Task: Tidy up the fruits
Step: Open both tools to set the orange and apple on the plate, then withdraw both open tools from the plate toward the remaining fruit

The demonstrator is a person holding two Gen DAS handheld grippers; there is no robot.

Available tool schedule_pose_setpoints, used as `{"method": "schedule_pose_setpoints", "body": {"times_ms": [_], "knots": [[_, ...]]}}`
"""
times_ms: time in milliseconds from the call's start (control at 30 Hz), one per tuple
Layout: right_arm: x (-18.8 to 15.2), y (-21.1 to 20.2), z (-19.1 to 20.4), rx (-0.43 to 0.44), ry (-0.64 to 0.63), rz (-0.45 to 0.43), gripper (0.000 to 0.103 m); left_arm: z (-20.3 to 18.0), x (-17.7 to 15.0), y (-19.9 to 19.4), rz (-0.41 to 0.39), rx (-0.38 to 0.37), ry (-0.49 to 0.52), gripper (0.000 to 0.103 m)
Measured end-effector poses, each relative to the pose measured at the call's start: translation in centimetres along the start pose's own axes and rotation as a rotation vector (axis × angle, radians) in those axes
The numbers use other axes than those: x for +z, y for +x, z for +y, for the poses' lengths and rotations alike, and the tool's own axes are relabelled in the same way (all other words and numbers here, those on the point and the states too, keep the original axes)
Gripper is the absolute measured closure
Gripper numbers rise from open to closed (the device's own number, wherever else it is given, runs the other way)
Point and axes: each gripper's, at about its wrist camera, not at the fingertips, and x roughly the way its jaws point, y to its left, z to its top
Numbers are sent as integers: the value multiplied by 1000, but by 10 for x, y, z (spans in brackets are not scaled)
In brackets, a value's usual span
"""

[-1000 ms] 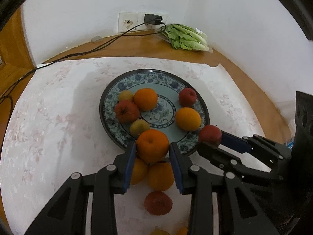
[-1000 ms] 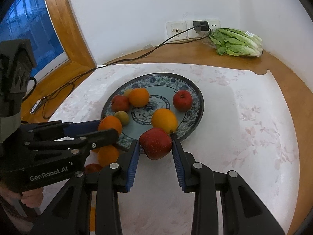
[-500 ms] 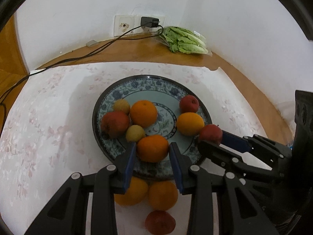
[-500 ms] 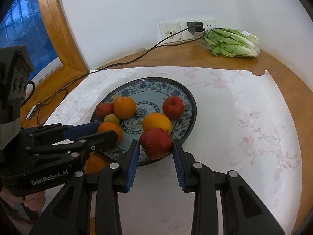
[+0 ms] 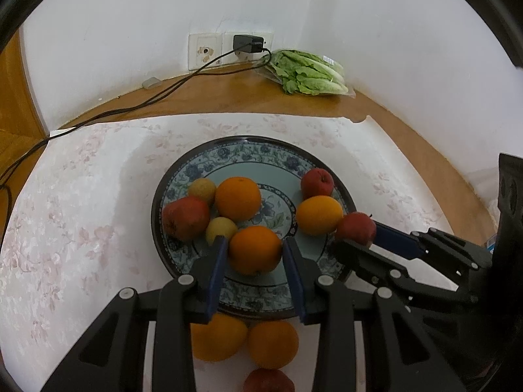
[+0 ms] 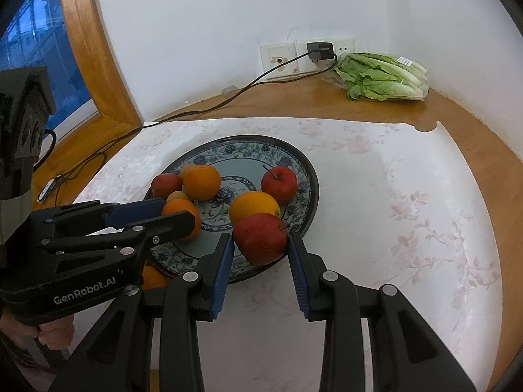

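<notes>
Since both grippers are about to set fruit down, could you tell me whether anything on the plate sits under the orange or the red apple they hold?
Nothing visible blocks either. The orange and the red apple hang over bare plate near its front rim.

Bagged lettuce (image 6: 382,76) lies beside the wall sockets (image 6: 281,58).

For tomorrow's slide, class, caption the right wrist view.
Right gripper holds a red apple over the patterned plate's near rim; left gripper holds an orange.
</notes>
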Motion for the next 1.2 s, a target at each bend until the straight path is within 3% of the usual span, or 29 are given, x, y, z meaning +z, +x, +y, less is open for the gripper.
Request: {"method": "schedule_pose_setpoints", "body": {"times_ms": [367,533,1200], "knots": [[0,-1,0,26,18,-4,65,-1,-2,-3,3,-8,2,66],[-1,-6,0,28,21,-18,61,0,-3,-12,-7,-15,-6,60],[-13,-41,9,16,40,-35,61,11,-22,-53,-2,-25,-64,60]]}}
